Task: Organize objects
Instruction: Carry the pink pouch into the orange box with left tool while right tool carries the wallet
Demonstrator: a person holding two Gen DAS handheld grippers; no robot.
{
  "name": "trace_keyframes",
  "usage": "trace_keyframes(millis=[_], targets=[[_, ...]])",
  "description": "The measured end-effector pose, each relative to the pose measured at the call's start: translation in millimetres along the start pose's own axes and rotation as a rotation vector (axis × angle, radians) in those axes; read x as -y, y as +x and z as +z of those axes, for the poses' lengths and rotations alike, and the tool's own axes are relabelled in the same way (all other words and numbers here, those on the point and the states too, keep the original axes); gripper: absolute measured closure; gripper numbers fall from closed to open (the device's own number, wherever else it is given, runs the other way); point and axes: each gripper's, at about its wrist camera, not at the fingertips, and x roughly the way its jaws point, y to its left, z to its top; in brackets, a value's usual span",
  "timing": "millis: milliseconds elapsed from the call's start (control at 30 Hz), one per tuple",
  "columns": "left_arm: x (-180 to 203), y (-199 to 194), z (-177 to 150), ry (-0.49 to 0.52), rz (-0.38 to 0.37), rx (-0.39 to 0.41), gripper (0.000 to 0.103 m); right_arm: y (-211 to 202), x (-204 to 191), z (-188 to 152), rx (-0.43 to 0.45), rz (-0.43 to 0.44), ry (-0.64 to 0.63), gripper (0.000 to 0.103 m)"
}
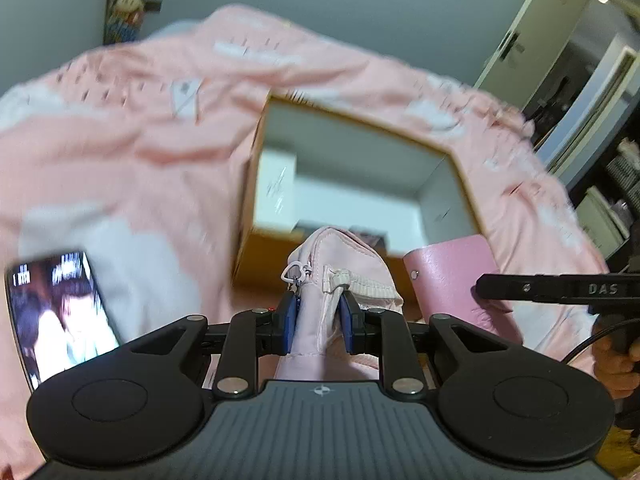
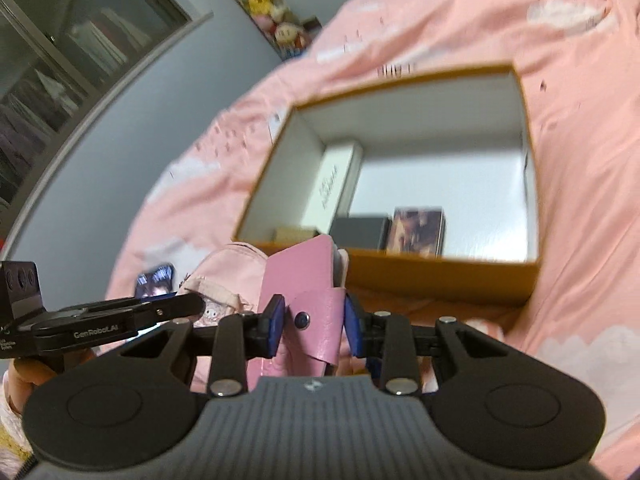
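Observation:
My left gripper (image 1: 319, 312) is shut on a pale pink zip pouch (image 1: 340, 268), held above the bed in front of an open cardboard box (image 1: 256, 152). My right gripper (image 2: 311, 320) is shut on a pink leather card wallet (image 2: 300, 276) with a snap strap, also lifted just before the box (image 2: 440, 272). The wallet (image 1: 452, 276) shows at the right of the left wrist view, the pouch (image 2: 228, 264) at the left of the right wrist view. Inside the box lie a white carton (image 2: 332, 184), a dark case (image 2: 360, 232) and a printed picture box (image 2: 418, 230).
A pink bedspread (image 1: 120, 128) with white cloud patches covers the bed. A phone (image 1: 52, 312) with a lit screen lies on it to the left of the box. A grey wall, plush toys (image 2: 272, 4) and a glass-fronted cabinet (image 2: 60, 60) stand behind. A hand (image 1: 616, 364) holds the right gripper.

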Motion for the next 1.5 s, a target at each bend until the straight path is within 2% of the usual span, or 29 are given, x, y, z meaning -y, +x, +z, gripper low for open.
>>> trace_keyframes(millis=[200,333,500,800,967,1067,1233,1433,1500], targets=[[14.3,2.1,41.4,0.0,-0.046,0.098,0.078,-21.5,4.9,27.6,0.11,-0.009,0.017,0.07],[22.6,26.1,71.1,0.005,-0.052,0.122,0.078,-15.3,19.1,51.2,0.149,-0.033,0.059,0.07],[26.6,64.5,96.8,0.008,-0.02,0.136,0.078,7.0,37.9,79.9,0.16,-0.077,0.1,0.07],[15.7,155.6,109.4,-0.073,0.019,0.019,0.078,65.1,69.8,106.0,0.126,-0.188,0.109,0.07],[16.8,189.4,107.2,-0.033,0.082,-0.022,0.078,89.7,76.2,115.7,0.113,-0.261,0.058,0.07],[14.2,203.3,105.6,-0.033,0.088,-0.056,0.078,102.3,77.6,120.0,0.103,-0.289,0.023,0.07],[14.6,214.4,101.6,-0.001,0.139,-0.067,0.078,121.1,80.7,123.7,0.084,-0.32,-0.009,0.07],[19.5,226.6,97.1,0.08,0.22,-0.106,0.071,133.3,87.1,124.2,0.07,-0.332,-0.002,0.07],[20.2,226.7,96.9,0.092,0.22,-0.115,0.068,134.6,86.6,124.1,0.069,-0.333,-0.008,0.07]])
